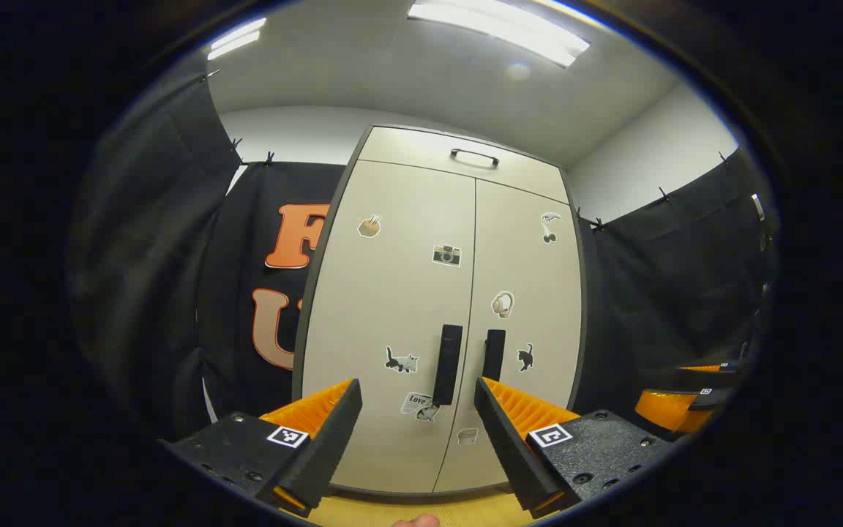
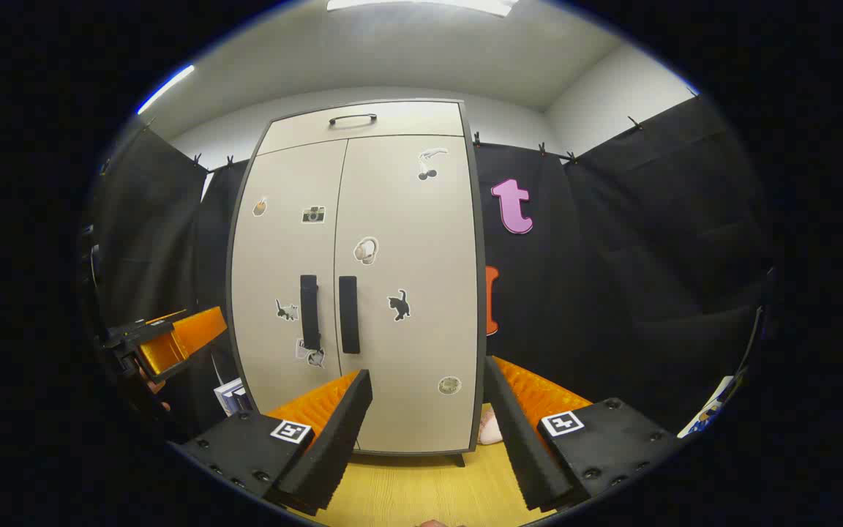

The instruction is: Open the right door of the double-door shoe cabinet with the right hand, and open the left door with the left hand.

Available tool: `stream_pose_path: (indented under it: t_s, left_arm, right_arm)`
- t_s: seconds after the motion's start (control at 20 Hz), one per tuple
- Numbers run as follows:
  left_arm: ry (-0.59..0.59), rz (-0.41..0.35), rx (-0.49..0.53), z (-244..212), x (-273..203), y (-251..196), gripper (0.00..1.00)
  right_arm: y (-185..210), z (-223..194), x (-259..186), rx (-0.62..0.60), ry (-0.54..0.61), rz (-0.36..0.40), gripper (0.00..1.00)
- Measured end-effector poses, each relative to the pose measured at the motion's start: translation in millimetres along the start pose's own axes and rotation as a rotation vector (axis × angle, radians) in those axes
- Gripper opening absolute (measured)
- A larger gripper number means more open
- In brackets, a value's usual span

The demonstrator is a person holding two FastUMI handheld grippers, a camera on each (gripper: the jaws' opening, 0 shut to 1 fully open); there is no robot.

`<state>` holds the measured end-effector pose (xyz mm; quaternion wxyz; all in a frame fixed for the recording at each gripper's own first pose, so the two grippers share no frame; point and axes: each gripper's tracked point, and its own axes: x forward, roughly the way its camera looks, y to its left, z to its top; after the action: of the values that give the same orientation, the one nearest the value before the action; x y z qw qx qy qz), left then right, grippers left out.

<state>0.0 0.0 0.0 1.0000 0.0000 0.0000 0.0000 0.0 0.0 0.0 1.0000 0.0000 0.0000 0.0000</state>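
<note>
Beige shoe cabinet (image 1: 399,307) stands with both doors closed as the left gripper (image 1: 418,446) and right gripper (image 2: 429,439) hover before it, fingers spread wide, holding nothing.

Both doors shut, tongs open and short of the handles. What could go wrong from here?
1. The left door handle and right door handle sit close together, so either tongs could catch the wrong one.
2. The left tongs and right tongs may crowd each other at the centre seam.
</note>
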Motion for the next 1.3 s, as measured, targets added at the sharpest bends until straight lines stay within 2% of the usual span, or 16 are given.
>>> stream_pose_path:
  t_s: [0.1, 0.15, 0.2, 0.35, 0.4, 0.45, 0.5, 0.55, 0.6, 0.65, 0.7, 0.75, 0.85, 0.95, 1.2, 1.3]
  left_arm:
    - [0.002, -0.001, -0.001, -1, -1, -1, 0.94]
    - [0.004, 0.0, 0.0, -2, 0, 0, 0.94]
    - [0.006, 0.002, 0.001, -2, 0, -1, 0.97]
    - [0.011, 0.011, -0.006, -3, 0, 3, 0.97]
    - [0.01, 0.012, -0.011, -4, 0, 4, 0.94]
    - [0.011, 0.013, -0.013, -4, 0, 5, 0.97]
    - [0.011, 0.015, -0.013, -5, 0, 6, 0.94]
    - [0.01, 0.015, -0.013, -5, 0, 6, 0.97]
    - [0.009, 0.017, -0.014, -5, 0, 6, 0.94]
    - [0.009, 0.019, -0.015, -5, 0, 7, 0.92]
    - [0.009, 0.021, -0.015, -6, 0, 8, 0.94]
    - [0.01, 0.024, -0.016, -5, 0, 9, 0.94]
    - [0.011, 0.028, -0.016, -6, 0, 12, 0.94]
    - [0.016, 0.03, -0.016, -8, -1, 15, 0.94]
    - [0.013, 0.053, 0.016, -10, -4, 27, 0.94]
    - [0.012, 0.067, 0.015, -15, -7, 33, 0.94]
  right_arm:
    - [1, 0, -1, 0.005, 0.001, 0.001, 0.98]
    - [0, 0, -2, 0.006, 0.001, 0.001, 0.94]
    - [0, 0, -2, 0.006, -0.002, -0.001, 0.98]
    - [-1, 2, -4, 0.004, -0.011, -0.005, 0.98]
    - [-2, 2, -4, 0.004, -0.013, -0.007, 0.94]
    - [-3, 3, -5, 0.005, -0.015, -0.013, 0.94]
    - [-5, 3, -4, 0.01, -0.017, -0.024, 0.99]
    - [-6, 3, -4, 0.02, -0.018, -0.03, 0.99]
    - [-6, 3, -4, 0.031, -0.017, -0.031, 0.99]
    - [-5, 1, -3, 0.042, -0.012, -0.029, 0.94]
    - [-4, -1, -3, 0.05, -0.006, -0.029, 0.94]
    - [-6, -2, -3, 0.057, -0.004, -0.03, 0.98]
    - [-7, -3, -2, 0.085, 0.001, -0.036, 0.99]
    - [-6, 0, 0, 0.103, 0.0, -0.021, 0.98]
    - [-4, 22, 29, 0.063, -0.02, 0.007, 0.99]
    - [5, 31, 45, 0.08, -0.028, 0.042, 0.98]
